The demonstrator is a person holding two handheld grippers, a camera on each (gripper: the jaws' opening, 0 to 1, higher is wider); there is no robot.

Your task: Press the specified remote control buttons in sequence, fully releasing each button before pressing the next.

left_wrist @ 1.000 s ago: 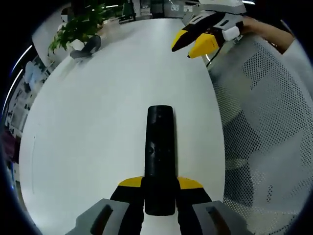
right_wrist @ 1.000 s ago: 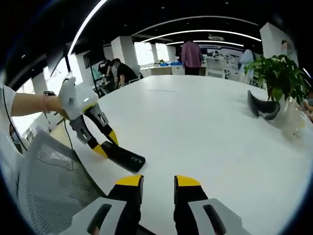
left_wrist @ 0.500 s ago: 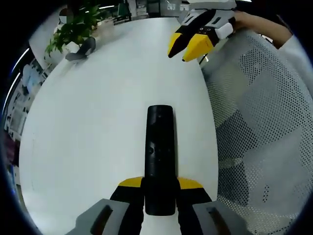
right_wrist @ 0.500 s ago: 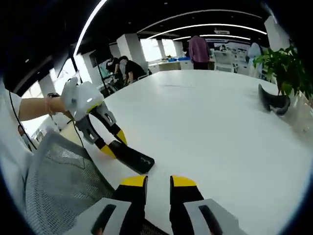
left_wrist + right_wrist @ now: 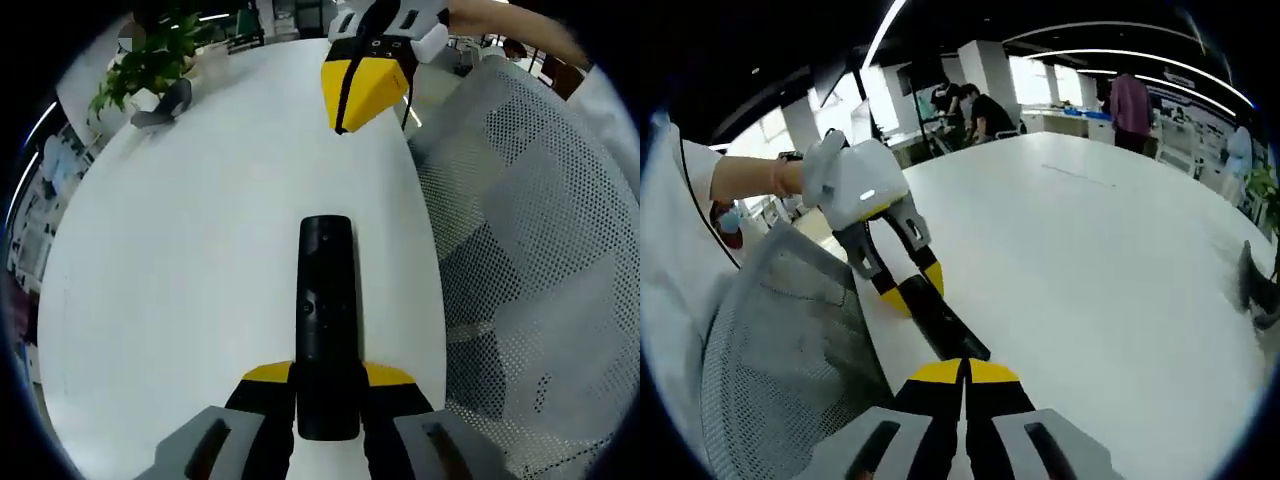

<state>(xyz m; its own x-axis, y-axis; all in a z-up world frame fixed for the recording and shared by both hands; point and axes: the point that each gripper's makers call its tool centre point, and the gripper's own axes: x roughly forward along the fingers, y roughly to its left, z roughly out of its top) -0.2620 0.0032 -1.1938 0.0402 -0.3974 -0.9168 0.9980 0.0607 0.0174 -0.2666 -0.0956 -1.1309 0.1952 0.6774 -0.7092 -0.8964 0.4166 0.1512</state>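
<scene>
A black remote (image 5: 327, 310) lies lengthwise above the white table (image 5: 200, 250), its near end clamped between the yellow-tipped jaws of my left gripper (image 5: 327, 385). My right gripper (image 5: 362, 85) hangs over the table beyond the remote's far end, jaws pressed together and holding nothing. In the right gripper view, my right gripper (image 5: 965, 373) is shut just above the remote's (image 5: 945, 322) free end. There the left gripper (image 5: 908, 292), held by a hand, grips the other end.
A grey mesh chair (image 5: 530, 260) stands against the table edge beside the remote, also the mesh chair (image 5: 780, 370). A potted plant (image 5: 150, 60) and a dark curved object (image 5: 160, 105) sit at the far side. People (image 5: 975, 105) stand in the office behind.
My right gripper's jaws have closed and it has swung in toward the remote's free end. The left gripper still holds the remote the same way.
</scene>
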